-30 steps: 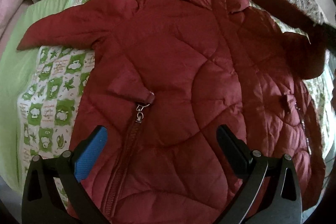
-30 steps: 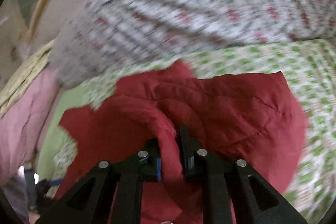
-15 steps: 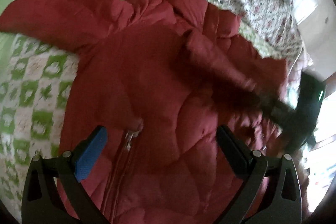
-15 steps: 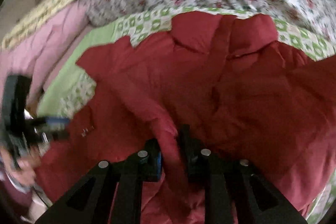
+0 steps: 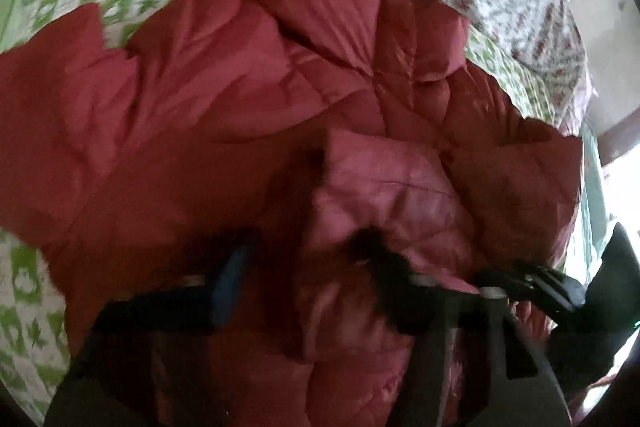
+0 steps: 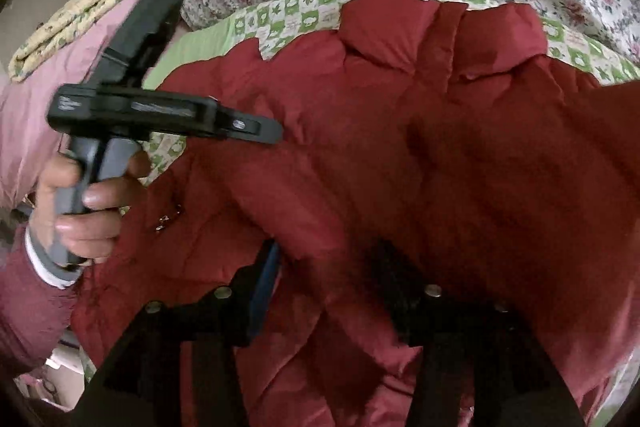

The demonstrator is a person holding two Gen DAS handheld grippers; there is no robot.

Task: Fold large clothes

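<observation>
Lying spread on the checked green quilt (image 6: 288, 15) of the bed, the red padded jacket (image 6: 400, 155) has one sleeve (image 5: 392, 195) drawn across its front. Both tools gape: the left tool (image 5: 304, 267) and right tool (image 6: 328, 279) straddle puffed fabric (neither visibly clamps it). Slippery padding may spring open once let go. No legible writing anywhere.
</observation>
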